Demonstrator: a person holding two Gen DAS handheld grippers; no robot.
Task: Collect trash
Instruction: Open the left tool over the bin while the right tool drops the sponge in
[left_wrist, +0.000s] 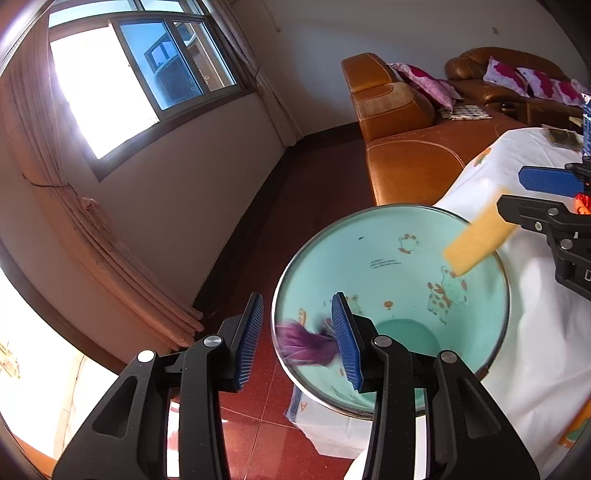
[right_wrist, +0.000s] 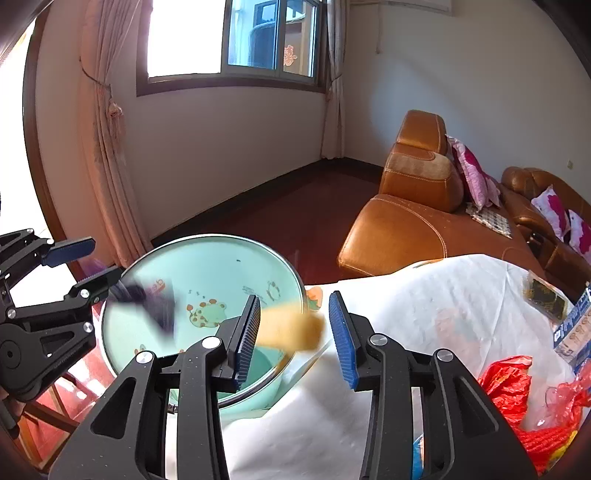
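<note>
The left gripper (left_wrist: 297, 332) and right gripper (right_wrist: 293, 334) both hang open over the mint-green cartoon-printed bin (left_wrist: 388, 258) at lower centre, a blurred purple wrapper (left_wrist: 303, 343) and yellow packet (right_wrist: 291, 326) loose between their jaws, seemingly light, crinkly scraps best pinched mid-body.

Orange-brown leather sofa (right_wrist: 413, 229) against the far wall, pink-and-white floral pillows (right_wrist: 474, 177) propped along its back, a small checked cloth (right_wrist: 489, 218) lying on the seat. Sliding window (right_wrist: 236, 37) with peach curtains (right_wrist: 107, 147) tied back at its side. Dark red tiled floor (left_wrist: 266, 417); worktop draped in a white cloth (right_wrist: 424, 295).
</note>
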